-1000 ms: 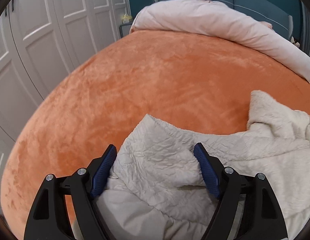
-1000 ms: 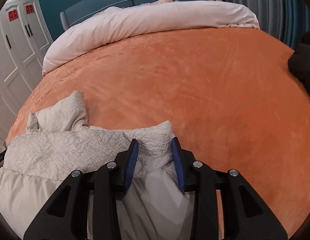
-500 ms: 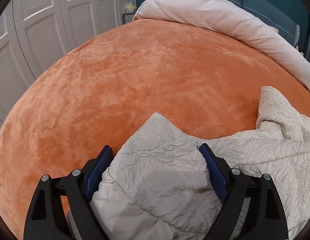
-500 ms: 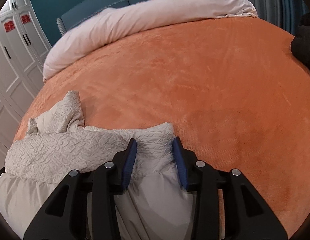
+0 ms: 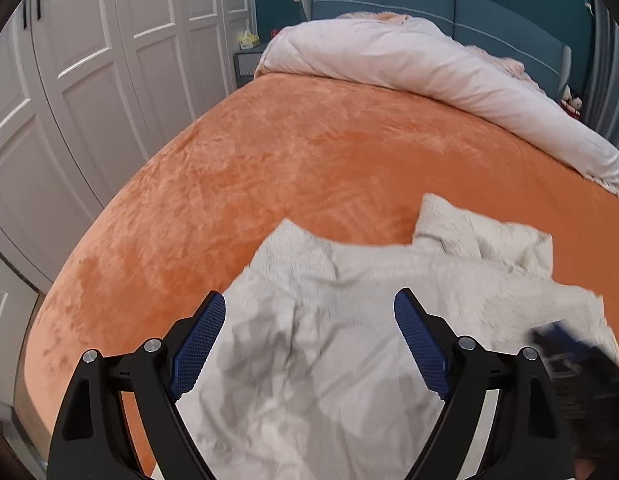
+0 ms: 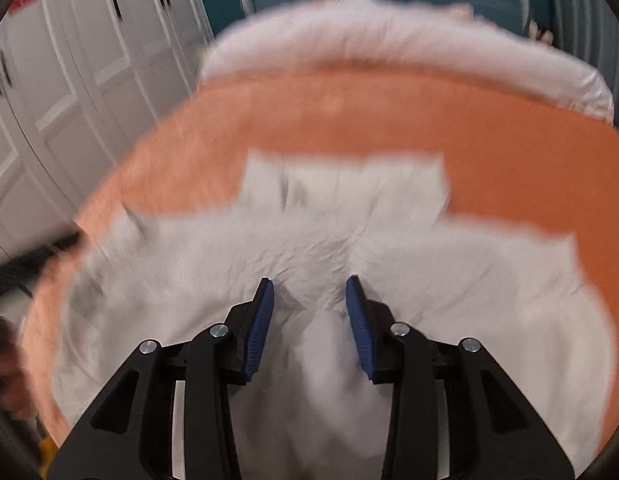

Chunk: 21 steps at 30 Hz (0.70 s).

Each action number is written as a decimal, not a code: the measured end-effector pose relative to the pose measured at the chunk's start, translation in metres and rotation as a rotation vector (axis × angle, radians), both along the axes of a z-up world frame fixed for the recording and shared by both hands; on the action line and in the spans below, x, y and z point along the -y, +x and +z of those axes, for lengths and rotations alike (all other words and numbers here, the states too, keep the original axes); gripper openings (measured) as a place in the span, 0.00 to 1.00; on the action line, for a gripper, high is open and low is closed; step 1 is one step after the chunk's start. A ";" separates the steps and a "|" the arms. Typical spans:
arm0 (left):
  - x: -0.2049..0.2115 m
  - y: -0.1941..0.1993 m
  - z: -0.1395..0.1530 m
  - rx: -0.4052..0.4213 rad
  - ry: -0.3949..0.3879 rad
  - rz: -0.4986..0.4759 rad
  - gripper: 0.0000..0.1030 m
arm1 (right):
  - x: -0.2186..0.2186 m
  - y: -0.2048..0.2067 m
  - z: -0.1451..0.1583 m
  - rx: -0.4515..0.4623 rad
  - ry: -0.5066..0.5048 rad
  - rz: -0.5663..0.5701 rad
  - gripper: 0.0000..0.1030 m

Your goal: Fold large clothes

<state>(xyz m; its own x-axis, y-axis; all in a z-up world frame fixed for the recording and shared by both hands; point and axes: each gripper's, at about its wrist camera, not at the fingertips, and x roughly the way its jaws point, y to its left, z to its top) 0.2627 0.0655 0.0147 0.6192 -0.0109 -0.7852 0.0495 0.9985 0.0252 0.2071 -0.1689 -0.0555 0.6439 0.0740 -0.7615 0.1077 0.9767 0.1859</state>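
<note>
A large cream quilted garment [image 5: 349, 320] lies crumpled on the orange bed cover [image 5: 289, 168]. My left gripper [image 5: 309, 340] is open above the garment's near part, which lies flat between its blue pads with nothing held. My right gripper [image 6: 309, 320] hangs over the same garment [image 6: 349, 220] with its jaws apart; cloth bunches up between the pads, and I cannot tell if it is pinched. The right wrist view is blurred by motion. The right gripper also shows as a dark blur at the right edge of the left wrist view [image 5: 581, 364].
A rolled white duvet [image 5: 429, 72] lies across the head of the bed by the blue headboard [image 5: 449, 4]. White wardrobe doors [image 5: 89, 60] stand close along the bed's left side. A small bedside table [image 5: 245, 60] stands in the corner.
Both grippers have swung back and up over the garment. The left one has let go of the corner that lay between its pads. The right view has turned left and blurred.
</note>
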 end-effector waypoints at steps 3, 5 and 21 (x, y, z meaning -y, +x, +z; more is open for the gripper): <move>-0.004 -0.008 0.001 -0.010 0.022 0.000 0.81 | -0.006 0.000 -0.015 -0.006 -0.020 0.000 0.35; -0.008 -0.013 -0.002 -0.026 0.027 0.004 0.81 | -0.003 0.003 -0.010 -0.034 -0.009 0.002 0.35; -0.156 -0.075 -0.076 -0.231 -0.320 0.213 0.83 | 0.007 -0.014 -0.009 -0.058 0.038 -0.072 0.36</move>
<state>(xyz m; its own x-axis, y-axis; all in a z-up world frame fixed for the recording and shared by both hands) 0.1879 0.2216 -0.0615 0.4431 -0.1667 -0.8809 -0.1899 0.9428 -0.2739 0.1930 -0.1757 -0.0647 0.6032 0.0590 -0.7954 0.1890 0.9583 0.2143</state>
